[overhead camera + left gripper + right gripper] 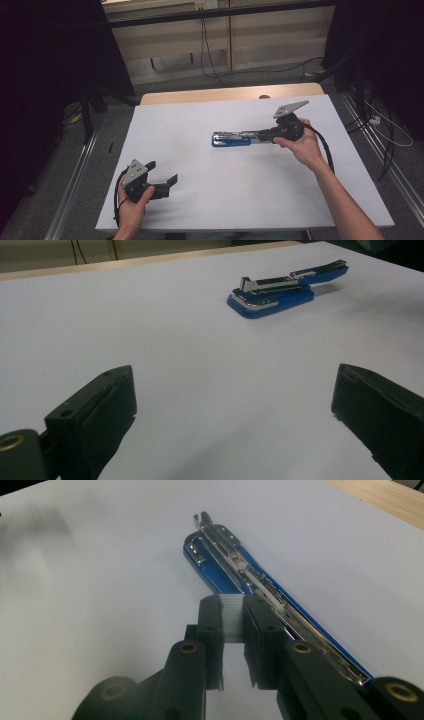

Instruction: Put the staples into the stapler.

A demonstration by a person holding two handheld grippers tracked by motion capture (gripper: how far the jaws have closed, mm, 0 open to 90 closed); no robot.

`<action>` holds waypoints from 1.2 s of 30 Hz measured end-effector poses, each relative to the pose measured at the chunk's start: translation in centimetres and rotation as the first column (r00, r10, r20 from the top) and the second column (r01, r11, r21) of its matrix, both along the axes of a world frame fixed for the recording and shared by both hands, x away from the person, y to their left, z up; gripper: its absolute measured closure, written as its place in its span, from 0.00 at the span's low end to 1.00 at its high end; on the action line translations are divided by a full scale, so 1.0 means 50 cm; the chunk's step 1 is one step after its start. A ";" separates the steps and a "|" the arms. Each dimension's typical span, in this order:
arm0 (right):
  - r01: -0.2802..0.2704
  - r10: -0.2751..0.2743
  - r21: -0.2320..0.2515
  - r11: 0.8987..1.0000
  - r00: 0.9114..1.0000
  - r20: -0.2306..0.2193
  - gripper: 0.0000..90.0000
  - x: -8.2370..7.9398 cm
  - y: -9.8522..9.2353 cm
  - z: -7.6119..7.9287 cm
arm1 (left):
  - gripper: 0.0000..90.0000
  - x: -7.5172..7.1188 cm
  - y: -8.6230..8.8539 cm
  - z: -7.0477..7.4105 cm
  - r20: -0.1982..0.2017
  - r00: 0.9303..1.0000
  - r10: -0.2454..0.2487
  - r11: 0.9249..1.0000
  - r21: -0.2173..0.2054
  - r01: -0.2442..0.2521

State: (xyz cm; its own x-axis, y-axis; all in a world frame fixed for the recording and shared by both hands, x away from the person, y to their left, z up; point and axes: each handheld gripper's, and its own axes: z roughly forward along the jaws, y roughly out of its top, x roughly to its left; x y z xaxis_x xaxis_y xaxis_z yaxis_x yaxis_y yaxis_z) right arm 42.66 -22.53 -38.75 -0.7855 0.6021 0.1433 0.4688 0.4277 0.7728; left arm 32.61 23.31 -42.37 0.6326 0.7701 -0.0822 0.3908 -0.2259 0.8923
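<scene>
A blue stapler [231,139] lies near the middle of the white table [200,200], a little to the right, and it is opened: the top arm is folded back flat, so the metal staple channel [260,582] is uncovered and faces up. The right gripper [233,617] is just above the rear part of this channel. Its jaws are clenched on a strip of staples [232,617], a small grey block that the two pads press from both sides. The strip is not yet in the channel; it hangs over it, slightly to the left of the rail in the right gripper view.

The left gripper [162,176] rests at the near left corner of the table, well apart from the stapler. Its jaws are released and wide, with nothing between them.

In my judgement the work is about half done: the stapler is open and the staples are picked up. What is left is to lay the strip into the channel, let it go, and fold the top arm closed.
</scene>
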 end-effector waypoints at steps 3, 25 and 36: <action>-0.006 0.006 -0.001 1.000 1.000 0.002 0.88 0.007 0.008 -0.001 | 0.05 0.000 0.000 0.000 0.000 1.000 0.000 1.000 0.000 0.000; -0.044 0.044 0.002 0.999 0.999 0.024 0.88 0.055 0.090 -0.010 | 0.05 -0.001 0.002 0.000 0.003 1.000 0.007 1.000 -0.009 -0.007; -0.059 0.059 -0.008 0.998 0.998 0.017 0.88 0.068 0.117 -0.018 | 0.05 -0.001 0.001 0.000 0.006 1.000 0.008 1.000 -0.010 -0.008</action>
State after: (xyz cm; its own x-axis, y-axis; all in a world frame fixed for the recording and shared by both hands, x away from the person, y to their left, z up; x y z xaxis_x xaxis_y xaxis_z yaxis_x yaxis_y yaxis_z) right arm 46.05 -16.68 -39.66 -0.8218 0.5557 0.1256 0.4296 0.4597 0.7773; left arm 32.57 23.39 -42.39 0.6271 0.7742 -0.0860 0.3870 -0.2139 0.8969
